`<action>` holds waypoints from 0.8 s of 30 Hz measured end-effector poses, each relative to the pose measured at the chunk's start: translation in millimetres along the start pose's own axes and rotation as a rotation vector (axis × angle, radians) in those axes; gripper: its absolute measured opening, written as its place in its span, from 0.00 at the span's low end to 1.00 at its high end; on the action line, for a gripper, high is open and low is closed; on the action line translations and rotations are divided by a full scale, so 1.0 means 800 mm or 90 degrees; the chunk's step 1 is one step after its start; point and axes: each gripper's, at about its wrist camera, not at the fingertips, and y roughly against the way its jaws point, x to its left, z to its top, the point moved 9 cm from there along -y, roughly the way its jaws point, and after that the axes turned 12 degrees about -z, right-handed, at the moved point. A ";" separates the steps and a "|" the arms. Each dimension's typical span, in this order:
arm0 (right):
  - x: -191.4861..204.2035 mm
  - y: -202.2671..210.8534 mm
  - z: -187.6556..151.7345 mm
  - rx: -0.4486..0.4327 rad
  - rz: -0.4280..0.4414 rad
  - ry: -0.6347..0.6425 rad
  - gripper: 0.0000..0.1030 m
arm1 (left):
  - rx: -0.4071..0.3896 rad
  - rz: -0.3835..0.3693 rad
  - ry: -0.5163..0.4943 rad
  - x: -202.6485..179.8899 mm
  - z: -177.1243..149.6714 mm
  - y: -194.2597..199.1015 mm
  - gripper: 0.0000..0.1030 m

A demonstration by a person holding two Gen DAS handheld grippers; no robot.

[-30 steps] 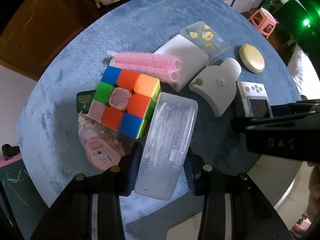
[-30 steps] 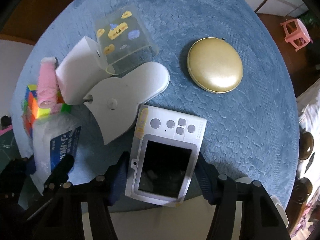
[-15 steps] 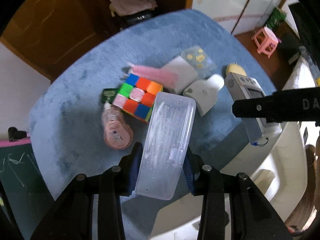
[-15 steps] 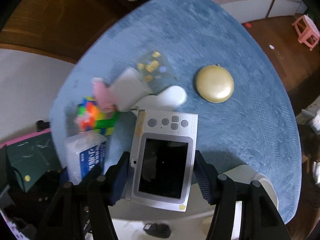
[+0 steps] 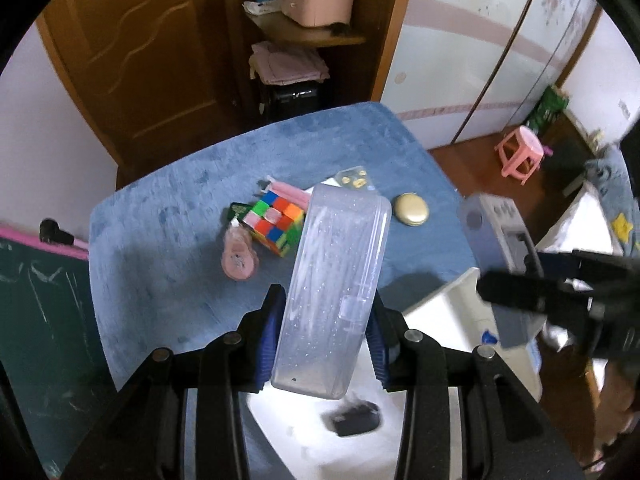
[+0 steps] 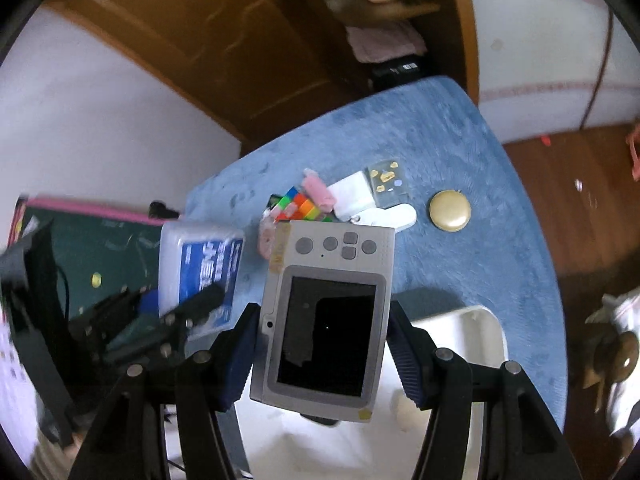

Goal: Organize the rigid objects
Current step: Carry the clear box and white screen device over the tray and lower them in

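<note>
My left gripper (image 5: pixel 325 334) is shut on a long clear plastic box (image 5: pixel 334 288), held well above the blue table (image 5: pixel 180 220). The same clear box (image 6: pixel 200 268) shows its blue label in the right wrist view. My right gripper (image 6: pixel 322 354) is shut on a grey handheld device with a dark screen (image 6: pixel 328 320); that device (image 5: pixel 500 240) appears at the right of the left wrist view. Both held things hang over a white bin (image 5: pixel 452 312) at the table's near edge. On the table lie a colour cube (image 5: pixel 276 222), pink rollers (image 5: pixel 290 194) and a gold round case (image 5: pixel 410 209).
A pink round tape holder (image 5: pixel 238 258), a white pad (image 6: pixel 354 196), a clear patterned case (image 6: pixel 388 184) and a white curved piece (image 6: pixel 394 216) also lie on the table. A small dark item (image 5: pixel 354 420) sits inside the bin. A green chalkboard (image 5: pixel 36 320) stands left; a pink stool (image 5: pixel 520 152) stands on the floor.
Both grippers have risen high off the table, carrying the clear box and the grey device with them. They have drawn back toward the near edge, so the white bin now lies beneath them.
</note>
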 end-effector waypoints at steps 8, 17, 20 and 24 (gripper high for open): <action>-0.015 -0.001 -0.091 -0.011 -0.037 0.096 0.60 | -0.014 0.015 0.042 -0.025 -0.045 0.004 0.40; -0.066 -0.062 -0.158 0.043 -0.079 0.084 0.60 | 0.029 0.057 0.088 -0.034 -0.121 -0.043 0.40; -0.075 -0.078 -0.173 0.058 -0.090 0.085 0.60 | 0.034 0.072 0.098 -0.033 -0.137 -0.056 0.40; -0.078 -0.098 -0.187 0.074 -0.093 0.095 0.60 | 0.040 0.082 0.109 -0.036 -0.154 -0.071 0.40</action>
